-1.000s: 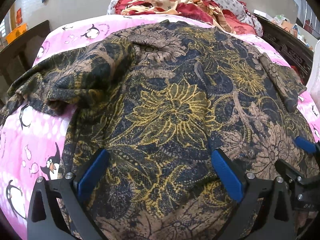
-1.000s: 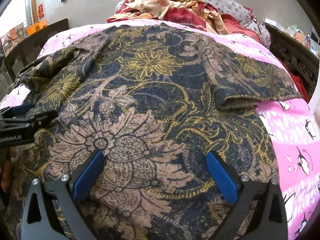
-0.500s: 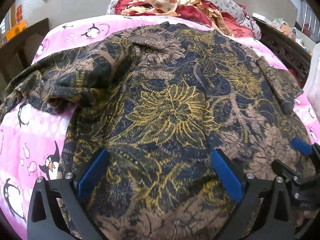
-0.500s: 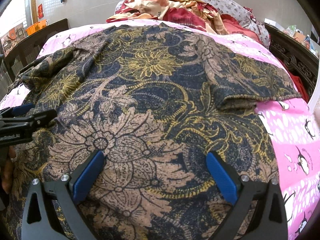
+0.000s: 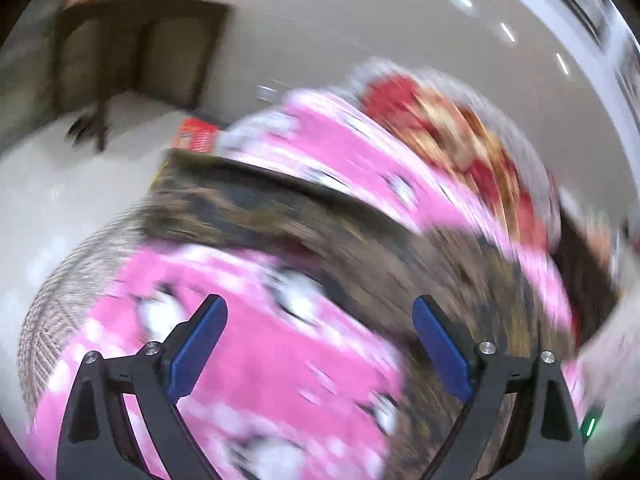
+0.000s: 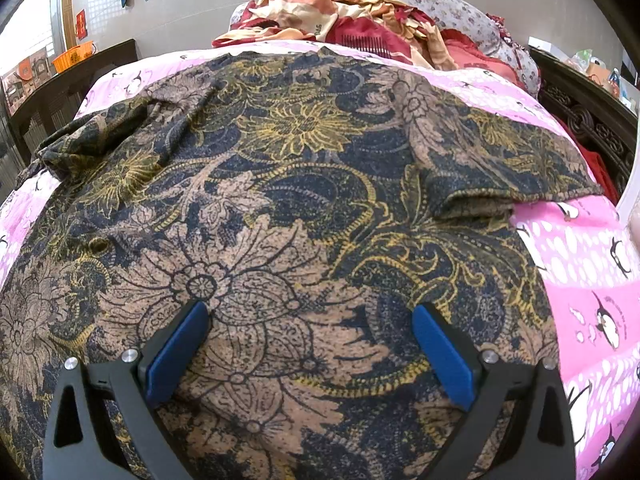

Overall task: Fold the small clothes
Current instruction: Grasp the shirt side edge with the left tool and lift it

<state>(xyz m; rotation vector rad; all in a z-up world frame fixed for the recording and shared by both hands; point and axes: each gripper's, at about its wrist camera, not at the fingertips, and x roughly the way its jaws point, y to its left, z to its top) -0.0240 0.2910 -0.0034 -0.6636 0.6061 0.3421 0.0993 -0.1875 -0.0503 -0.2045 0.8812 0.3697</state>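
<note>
Both grippers stand with jaws apart and nothing between them. Left gripper (image 5: 320,354), its jaws just narrowing slightly, now looks across the pink penguin sheet (image 5: 256,368) (badly blurred) instead of the floral shirt (image 6: 280,216), which lies spread flat there under the unmoved right gripper (image 6: 310,354). No writing is readable beyond a faint "DAS" on the heaped bedding (image 6: 320,12).

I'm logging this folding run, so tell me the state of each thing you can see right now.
batik shirt: spread flat on the bed, unfolded, nearer sleeve rumpled.
pink penguin sheet: laid out under the shirt.
red clothes pile: heaped, unfolded.
left hand-held gripper: open, empty, jaws just closing slightly; view blurred.
right hand-held gripper: open, empty, above the shirt.
</note>
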